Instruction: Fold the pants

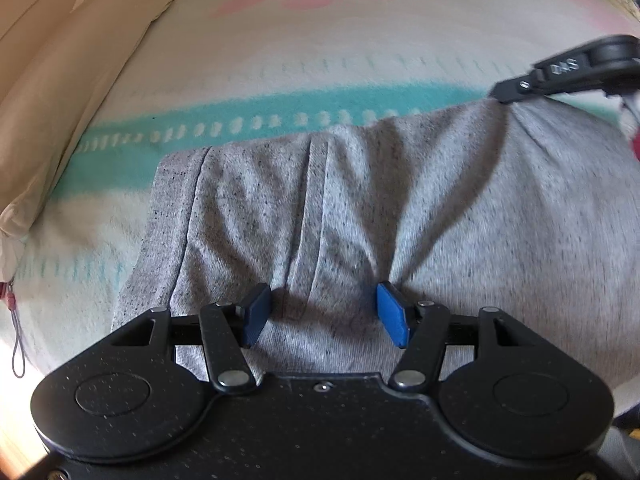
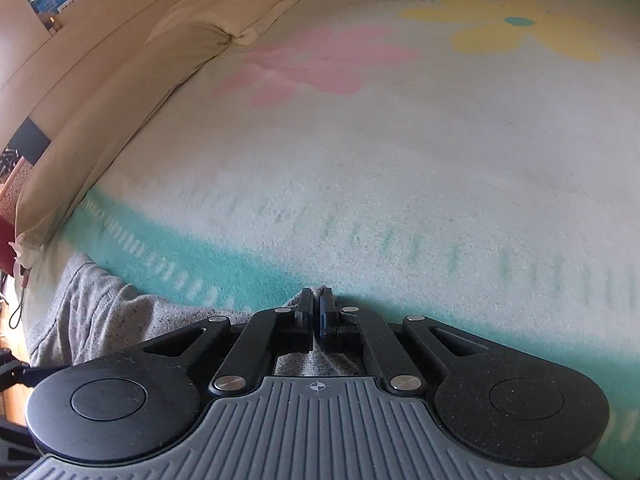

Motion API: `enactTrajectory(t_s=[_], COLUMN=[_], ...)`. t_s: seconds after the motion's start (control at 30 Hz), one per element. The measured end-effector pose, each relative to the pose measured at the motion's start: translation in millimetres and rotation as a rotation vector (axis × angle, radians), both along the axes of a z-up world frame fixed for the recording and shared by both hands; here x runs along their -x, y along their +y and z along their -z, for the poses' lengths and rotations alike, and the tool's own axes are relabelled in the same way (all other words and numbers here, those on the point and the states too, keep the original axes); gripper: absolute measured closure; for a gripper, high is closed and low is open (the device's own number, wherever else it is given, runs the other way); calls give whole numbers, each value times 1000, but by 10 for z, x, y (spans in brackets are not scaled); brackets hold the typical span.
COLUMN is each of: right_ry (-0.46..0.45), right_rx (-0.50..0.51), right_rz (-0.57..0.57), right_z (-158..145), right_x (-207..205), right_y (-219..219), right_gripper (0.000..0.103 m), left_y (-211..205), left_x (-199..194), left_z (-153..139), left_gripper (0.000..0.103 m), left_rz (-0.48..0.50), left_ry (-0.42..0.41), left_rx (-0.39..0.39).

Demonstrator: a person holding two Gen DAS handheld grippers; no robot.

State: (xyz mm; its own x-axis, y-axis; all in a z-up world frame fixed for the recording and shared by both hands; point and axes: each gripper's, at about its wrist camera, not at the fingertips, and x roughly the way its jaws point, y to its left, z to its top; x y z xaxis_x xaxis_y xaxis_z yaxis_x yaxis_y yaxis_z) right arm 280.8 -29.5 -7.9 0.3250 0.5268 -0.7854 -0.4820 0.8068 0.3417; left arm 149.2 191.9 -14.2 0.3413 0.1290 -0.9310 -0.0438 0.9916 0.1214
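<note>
Left gripper (image 1: 324, 314) fills the bottom of its own view, jaws spread wide, blue pads (image 1: 394, 314) set apart with grey cloth showing between them; whether the pads touch the cloth cannot be told. Grey pants (image 1: 360, 208), heathered knit, lie rumpled on a blanket (image 1: 280, 48) that is cream with a teal band, a pink flower and a yellow flower. Long creases run from the near edge of the cloth toward its far edge, which lies against the teal band. Right gripper (image 1: 508, 94) enters the left view from the upper right, its tip at the far right corner of the pants, cloth drawn up in a peak toward it. Right wrist view: right gripper (image 2: 317, 312) jaws pressed together, a bit of grey fabric pinched between them, more of the pants (image 2: 100, 304) trailing off to the left. Beige bedding (image 1: 60, 80) lies bunched along the blanket's left side.
</note>
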Motion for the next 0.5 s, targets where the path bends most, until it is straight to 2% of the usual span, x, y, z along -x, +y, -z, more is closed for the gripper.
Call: enactTrajectory(t_s=[0.1,0.17,0.33,0.43,0.5], right_ry=[-79,-95,-100,-73,-58], right_rx=[-20,-37,-12,27,91], right_rz=[76,82,14,-45,-70], right_z=[-126,-201,-366,-299,-183], right_x=[25,54,256,369,418], right_y=[-106,-199,-407,-421,-391], right_gripper=[88,88,88,88,88], left_y=[-9,-33,-74,-11,-1], left_x=[79,126,293,369,409], left_z=[-8,-12,-26,-24,-36], left_gripper=[39,39,40,40,41], left_rz=[35,58,102,101,106], left_ry=[10,19,29,48,54], left_rx=[-5,-15,-20,15,25])
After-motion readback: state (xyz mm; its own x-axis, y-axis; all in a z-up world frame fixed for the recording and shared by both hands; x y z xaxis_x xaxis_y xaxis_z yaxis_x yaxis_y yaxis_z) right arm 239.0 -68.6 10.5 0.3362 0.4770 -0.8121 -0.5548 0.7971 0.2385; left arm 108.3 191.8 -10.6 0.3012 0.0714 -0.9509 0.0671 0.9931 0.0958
